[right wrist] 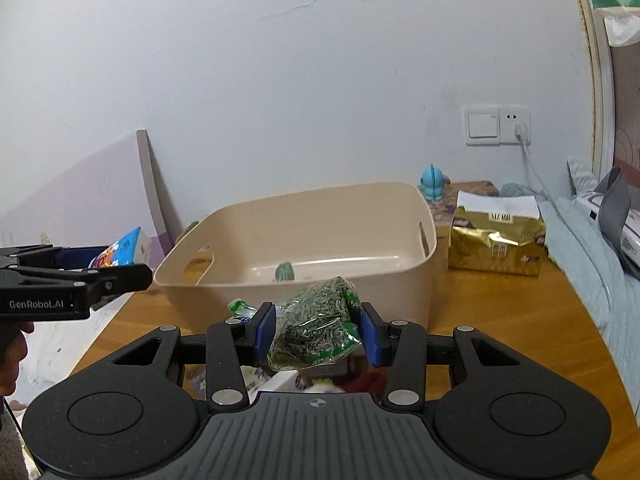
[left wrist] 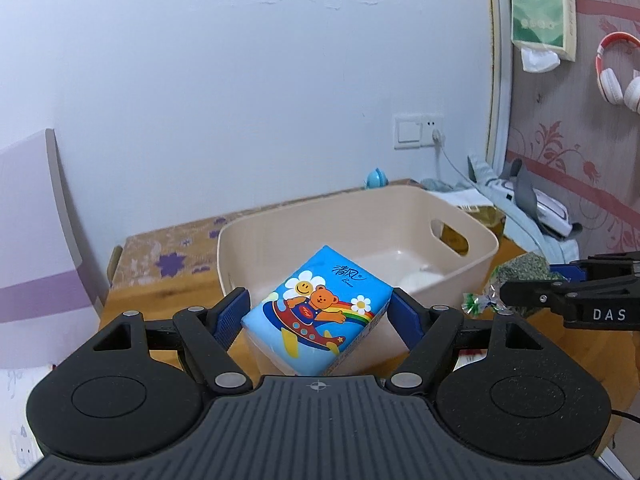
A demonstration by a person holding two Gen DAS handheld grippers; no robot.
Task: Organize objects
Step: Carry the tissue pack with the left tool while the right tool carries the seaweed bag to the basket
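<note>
Left gripper (left wrist: 318, 314) clamps tissue pack (left wrist: 316, 312): soft, light. Right gripper (right wrist: 316, 334) pinches seed bag (right wrist: 316, 328) mid-body: crinkly, slippery; bin (right wrist: 320, 236) ahead.

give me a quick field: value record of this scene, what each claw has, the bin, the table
left claw: shut on blue tissue pack, held tilted in front of the bin
right claw: shut on green seed bag, held near the bin's front wall
beige bin: on the wooden table, open top, one small greenish item inside
beside bin: gold tissue pack, blue figurine
task state: neither held item is in the bin yet
</note>
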